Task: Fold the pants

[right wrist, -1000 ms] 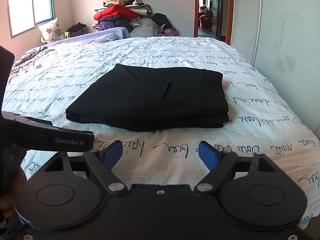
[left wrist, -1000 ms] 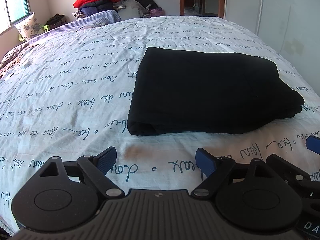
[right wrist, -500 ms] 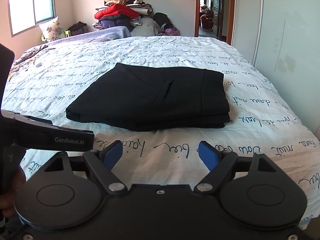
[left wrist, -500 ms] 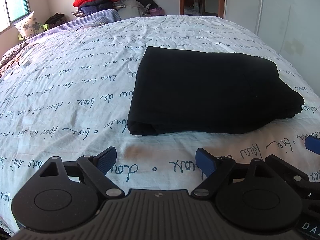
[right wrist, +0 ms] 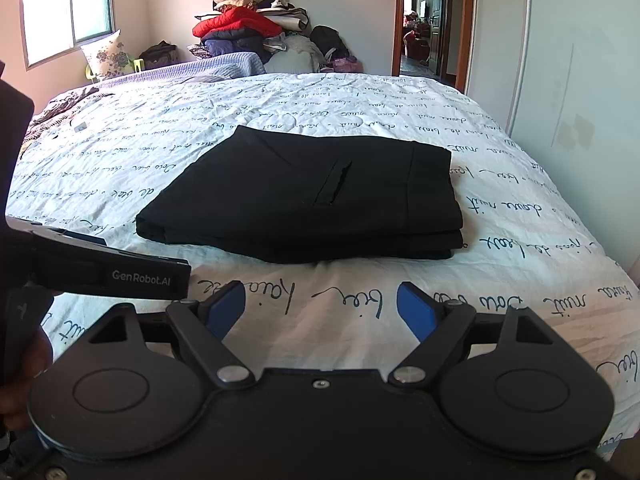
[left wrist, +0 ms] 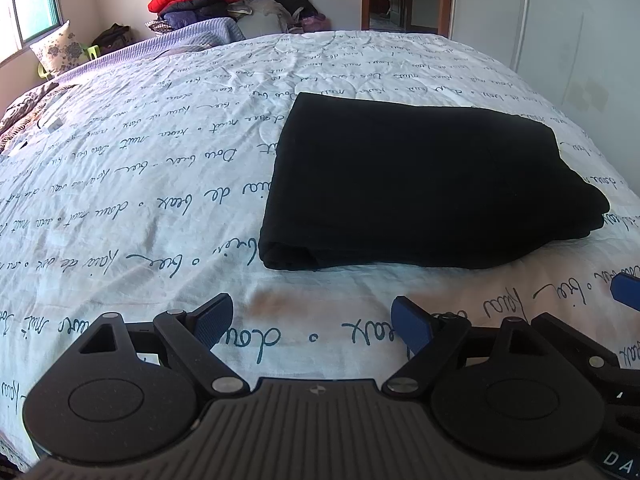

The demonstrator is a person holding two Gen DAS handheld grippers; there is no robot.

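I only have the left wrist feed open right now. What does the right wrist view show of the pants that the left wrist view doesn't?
Only the right wrist view shows the slit pocket, the stacked layers along the near right edge, and the left tongs' branded arm. Only the left wrist view shows the rolled near left corner of the fold. Both show the folded black pants lying flat on the script-print bedsheet, and their own tongs open and empty.

The black pants (left wrist: 420, 184) show no folds in left wrist view, only one dark mass
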